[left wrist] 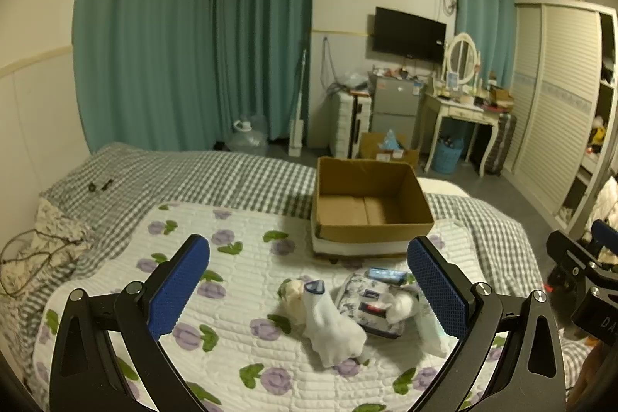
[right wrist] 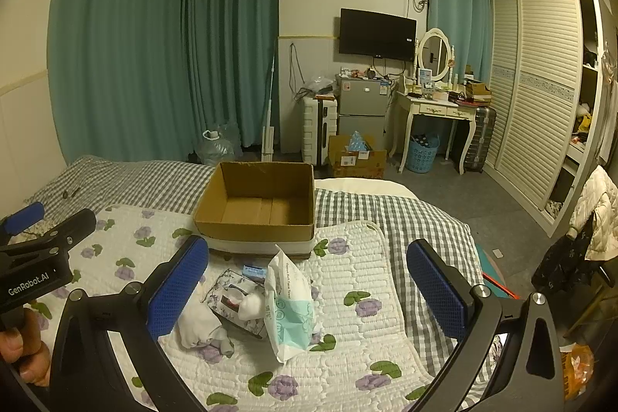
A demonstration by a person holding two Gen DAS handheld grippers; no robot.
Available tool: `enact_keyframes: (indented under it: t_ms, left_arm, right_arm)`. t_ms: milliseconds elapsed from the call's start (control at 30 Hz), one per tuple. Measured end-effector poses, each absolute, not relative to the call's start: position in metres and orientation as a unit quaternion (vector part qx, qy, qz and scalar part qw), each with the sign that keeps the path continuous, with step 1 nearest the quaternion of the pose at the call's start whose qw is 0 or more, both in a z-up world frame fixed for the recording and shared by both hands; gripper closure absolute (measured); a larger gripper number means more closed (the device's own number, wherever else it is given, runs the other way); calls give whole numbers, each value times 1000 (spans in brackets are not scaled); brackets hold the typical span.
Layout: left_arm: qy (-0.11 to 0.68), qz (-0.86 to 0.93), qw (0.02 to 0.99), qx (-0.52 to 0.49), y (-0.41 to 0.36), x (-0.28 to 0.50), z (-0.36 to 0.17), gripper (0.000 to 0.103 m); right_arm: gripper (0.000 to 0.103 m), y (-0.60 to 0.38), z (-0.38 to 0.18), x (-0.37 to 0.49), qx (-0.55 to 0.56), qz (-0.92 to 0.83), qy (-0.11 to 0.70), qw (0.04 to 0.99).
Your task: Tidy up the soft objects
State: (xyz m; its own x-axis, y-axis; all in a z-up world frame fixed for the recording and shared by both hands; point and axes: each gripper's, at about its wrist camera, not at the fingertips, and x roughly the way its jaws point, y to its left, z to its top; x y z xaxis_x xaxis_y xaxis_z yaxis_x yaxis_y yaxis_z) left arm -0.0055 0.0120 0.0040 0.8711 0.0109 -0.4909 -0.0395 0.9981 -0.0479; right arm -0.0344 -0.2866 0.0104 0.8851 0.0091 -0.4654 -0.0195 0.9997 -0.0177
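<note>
A small heap of soft things lies on the flowered quilt: a white sock, a floral pouch, a white-and-teal wipes pack and a white cotton ball. An open, empty cardboard box stands just behind the heap; it also shows in the right wrist view. My left gripper is open above the heap, holding nothing. My right gripper is open and empty, hovering over the wipes pack and the quilt to its right.
The bed has a grey checked sheet. Beyond it are teal curtains, a water jug, a small fridge, a dressing table, a blue basket and a louvred wardrobe. Clothes hang on a chair at right.
</note>
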Motion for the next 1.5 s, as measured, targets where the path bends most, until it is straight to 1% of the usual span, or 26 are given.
enact_keyframes:
  t_ms: [900,1067,1300,1500]
  left_arm:
    - [253,12,967,-30,7,-8,-1,0]
    - [263,14,964,-22,7,-3,-6,0]
    - [293,17,956,-15,13,14,-31,0]
    - [334,18,942,-7,10,30,-67,0]
  right_arm:
    - [0,-291,11,-35,-9,7,237,972]
    - [0,-292,9,-34,-9,6,238,971]
    - [0,-300,-5,-21,-11,6,255,967]
    - [0,-299,-36,-3,-24,12,288,957]
